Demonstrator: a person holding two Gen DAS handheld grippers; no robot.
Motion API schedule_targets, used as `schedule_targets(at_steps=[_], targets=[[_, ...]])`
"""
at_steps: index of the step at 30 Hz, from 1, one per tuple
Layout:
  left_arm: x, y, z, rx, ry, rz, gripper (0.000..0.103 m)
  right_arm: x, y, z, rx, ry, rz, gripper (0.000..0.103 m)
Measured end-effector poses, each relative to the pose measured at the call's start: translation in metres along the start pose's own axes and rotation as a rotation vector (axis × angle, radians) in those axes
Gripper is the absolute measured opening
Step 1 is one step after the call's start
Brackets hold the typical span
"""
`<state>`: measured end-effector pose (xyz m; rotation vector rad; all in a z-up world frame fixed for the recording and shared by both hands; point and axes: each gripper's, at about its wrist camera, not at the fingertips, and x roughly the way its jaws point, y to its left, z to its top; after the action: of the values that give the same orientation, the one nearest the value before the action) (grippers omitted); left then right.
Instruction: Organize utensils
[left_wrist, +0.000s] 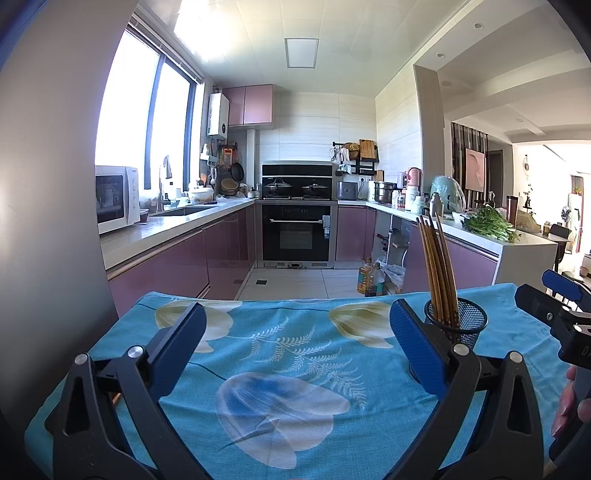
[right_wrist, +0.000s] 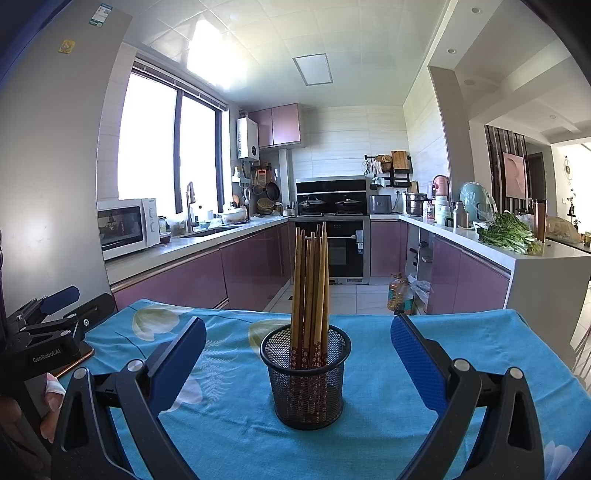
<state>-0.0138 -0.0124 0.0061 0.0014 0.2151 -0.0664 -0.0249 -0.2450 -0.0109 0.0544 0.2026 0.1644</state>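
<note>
A black mesh cup stands upright on the blue flowered tablecloth, with several brown chopsticks standing in it. My right gripper is open and empty, its fingers either side of the cup without touching. In the left wrist view the cup and chopsticks sit just behind the right finger. My left gripper is open and empty over bare cloth. Each gripper shows at the other view's edge: the right one, the left one.
The small table's far edge drops to the kitchen floor. Oil bottles stand on the floor beyond. A grey fridge side rises close on the left. Purple cabinets and counters line both sides. A thin copper-edged object lies at the cloth's left edge.
</note>
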Motion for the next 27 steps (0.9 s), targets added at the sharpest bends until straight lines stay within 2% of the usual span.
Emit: schedule_targets(at_steps=[27], targets=[[-0.0003,0.0000,0.0002,0.002,-0.002,0.001,0.098,0.0009,0.0007,0.0015,0.001,0.000,0.000,0.097]])
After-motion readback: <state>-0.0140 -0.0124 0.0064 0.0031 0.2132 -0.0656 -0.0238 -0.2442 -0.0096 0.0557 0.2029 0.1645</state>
